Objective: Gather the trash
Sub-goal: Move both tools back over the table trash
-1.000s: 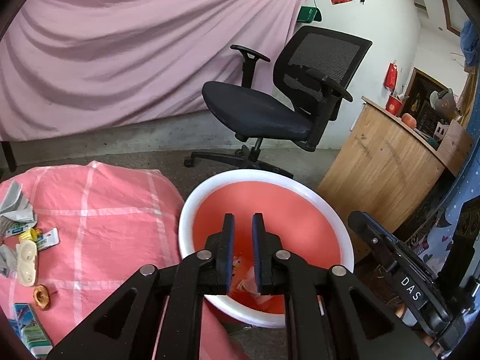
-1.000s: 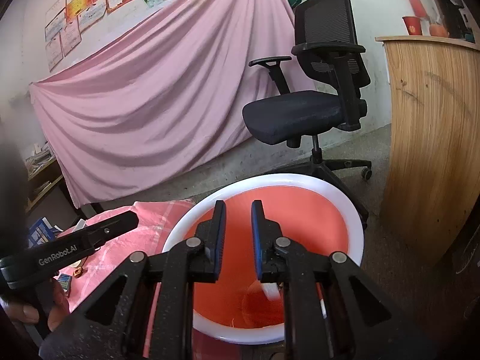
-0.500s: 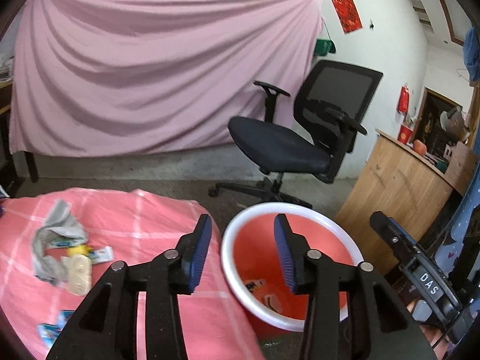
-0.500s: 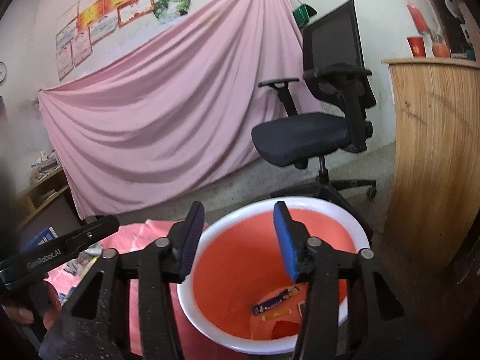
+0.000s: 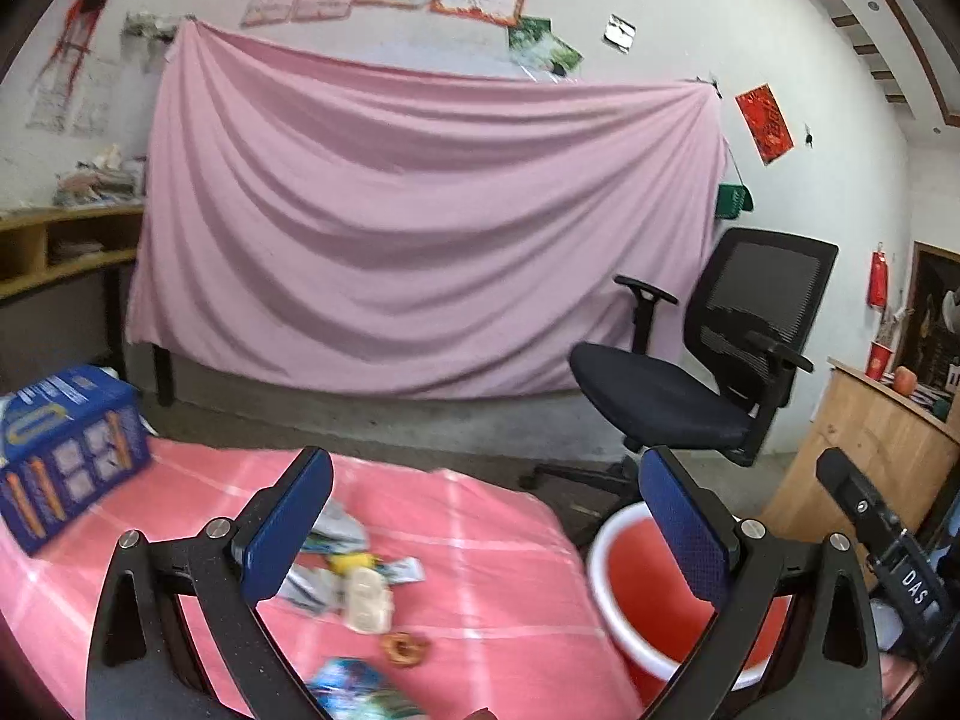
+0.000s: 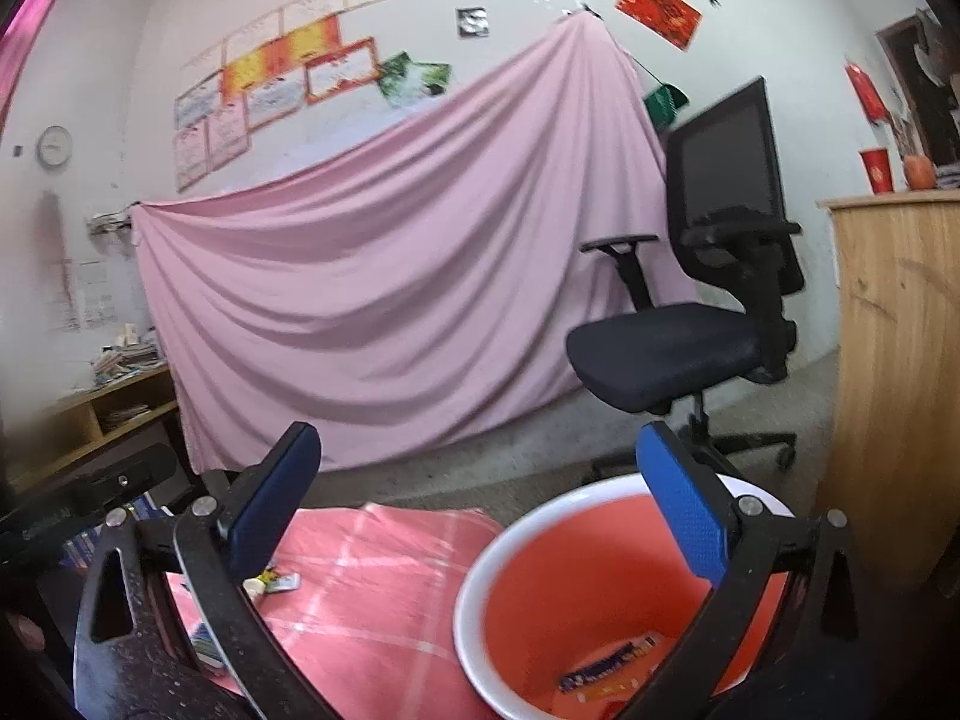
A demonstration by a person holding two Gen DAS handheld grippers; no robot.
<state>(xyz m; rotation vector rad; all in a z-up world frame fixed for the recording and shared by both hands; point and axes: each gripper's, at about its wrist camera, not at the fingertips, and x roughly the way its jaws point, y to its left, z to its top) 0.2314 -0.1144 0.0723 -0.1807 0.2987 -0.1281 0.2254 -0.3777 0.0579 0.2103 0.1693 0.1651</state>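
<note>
Both claws are spreading wide right now, nothing between the blue pads of either: the left claw [image 5: 486, 516] hangs over the pink checked cloth [image 5: 492, 528], the right claw [image 6: 480, 492] over the rim of the red bucket [image 6: 480, 576].

Trash is split between two spots. On the cloth, a loose, blurred heap [image 5: 354, 576]: crumpled grey wrappers, a pale blister pack with its long axis running roughly away from the camera, a small brown ring-shaped piece [image 5: 405, 648] just in front of it, and a blue-green packet [image 5: 354, 690] nearest the lens. Exact directions of the wrappers are too smeared to call.

Only the right wrist view looks down into the bucket, where a flat blue-and-orange wrapper [image 6: 612, 666] lies on the bottom, long axis slanting up to the right. Only the left wrist view shows the blue carton [image 5: 66, 450] at the cloth's left edge, and the other tool's black handle marked DAS at far right.

Room: a pink sheet [image 5: 420, 240] draped on a white wall, posters above, a black office chair [image 5: 708, 372], a wooden counter [image 6: 900, 360] at right, shelves at left.
</note>
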